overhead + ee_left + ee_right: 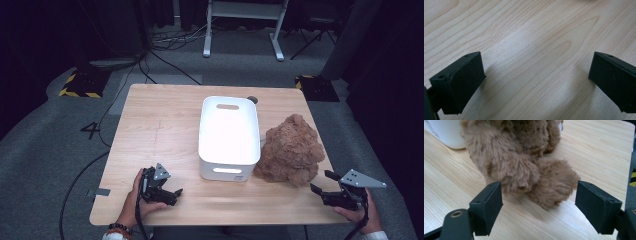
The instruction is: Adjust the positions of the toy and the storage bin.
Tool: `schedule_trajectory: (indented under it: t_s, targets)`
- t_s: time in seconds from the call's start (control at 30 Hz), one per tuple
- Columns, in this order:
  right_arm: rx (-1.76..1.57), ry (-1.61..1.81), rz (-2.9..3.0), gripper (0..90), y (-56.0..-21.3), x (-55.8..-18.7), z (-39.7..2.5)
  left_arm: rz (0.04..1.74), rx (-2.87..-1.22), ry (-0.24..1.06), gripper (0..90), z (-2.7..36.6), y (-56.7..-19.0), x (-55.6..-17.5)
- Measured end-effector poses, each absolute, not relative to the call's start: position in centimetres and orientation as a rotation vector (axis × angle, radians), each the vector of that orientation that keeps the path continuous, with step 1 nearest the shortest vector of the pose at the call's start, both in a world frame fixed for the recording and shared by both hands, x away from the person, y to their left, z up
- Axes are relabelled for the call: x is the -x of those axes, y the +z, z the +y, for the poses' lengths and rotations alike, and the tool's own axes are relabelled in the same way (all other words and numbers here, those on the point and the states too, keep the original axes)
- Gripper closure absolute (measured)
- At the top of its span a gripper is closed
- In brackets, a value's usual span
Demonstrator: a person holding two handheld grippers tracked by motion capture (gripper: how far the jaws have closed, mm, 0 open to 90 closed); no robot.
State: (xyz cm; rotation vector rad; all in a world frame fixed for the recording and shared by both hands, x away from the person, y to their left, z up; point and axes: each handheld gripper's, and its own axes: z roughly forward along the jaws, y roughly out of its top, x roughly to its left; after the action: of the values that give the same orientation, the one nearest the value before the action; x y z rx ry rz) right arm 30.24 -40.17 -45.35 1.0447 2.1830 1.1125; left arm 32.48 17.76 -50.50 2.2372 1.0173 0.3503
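Wood-grain counter point(165, 125) carries everything. White bin point(229, 137) sits at centre, long axis running away from the person, slot handles cut in its near and far end walls. Brown plush toy point(291, 150) lies on the counter just right of the bin, touching or nearly touching the bin's near right corner; fur too shaggy to tell which way it faces.

Right gripper point(326, 189) is near the counter's front right corner, jaws spread wide, nothing between them. In the right gripper view the plush toy point(524, 162) is straight ahead, its lower lobes just beyond the jaw tips, not touched.

Left gripper point(169, 194) is near the front left, well apart from the bin, jaws wide, nothing held. Left gripper view has bare counter point(534, 50) between the jaws, gripper low over the wood.

Small dark round thing point(252, 99) sits behind the bin's far right corner; cannot tell what it is.

No readable labels or brands on bin, toy or grippers. Floor left of the counter has a "4" point(92, 130) marked on it.
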Motion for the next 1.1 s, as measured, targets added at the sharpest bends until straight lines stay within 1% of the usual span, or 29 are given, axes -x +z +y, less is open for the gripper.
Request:
schedule_trajectory:
  t_s: [0.57,1.1]
  targets:
    - [-0.996,1.175,2.184,23.0,-42.9,-31.4,-38.0,1.023,-2.234,0.354,0.5,17.7,-50.5,-32.4]
    - [-0.970,1.162,2.235,22.6,-42.8,-33.0,-35.4,1.023,-2.234,0.354,0.5,17.7,-50.5,-32.4]
